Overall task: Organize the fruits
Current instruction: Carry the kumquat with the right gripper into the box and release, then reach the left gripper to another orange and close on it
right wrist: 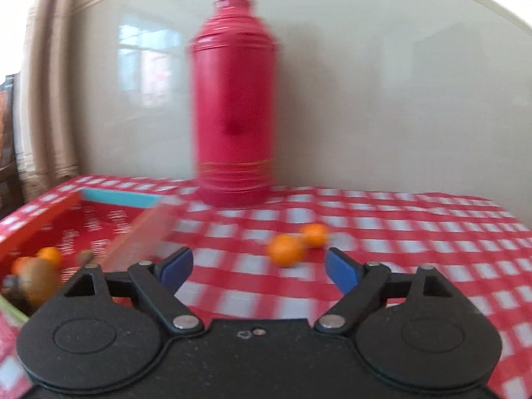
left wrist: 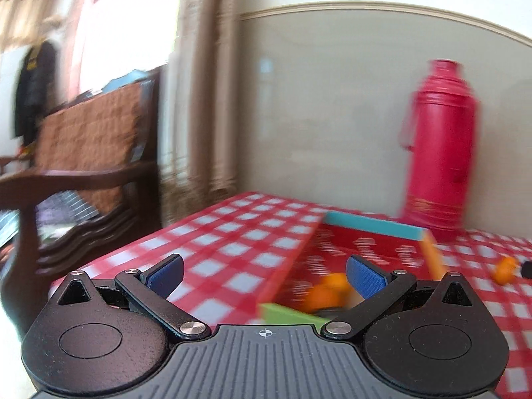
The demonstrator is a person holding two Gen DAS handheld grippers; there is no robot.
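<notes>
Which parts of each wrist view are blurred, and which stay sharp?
Left wrist view: thermos, box and checked tablecloth smear sideways; the left gripper stays sharp. Right wrist view: oranges and thermos blur; the right gripper is crisp.

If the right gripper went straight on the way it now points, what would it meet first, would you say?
Probably the nearer orange fruit on the checked tablecloth, just ahead between the open right gripper fingers; the red thermos stands beyond. Blur makes depth uncertain.
</notes>
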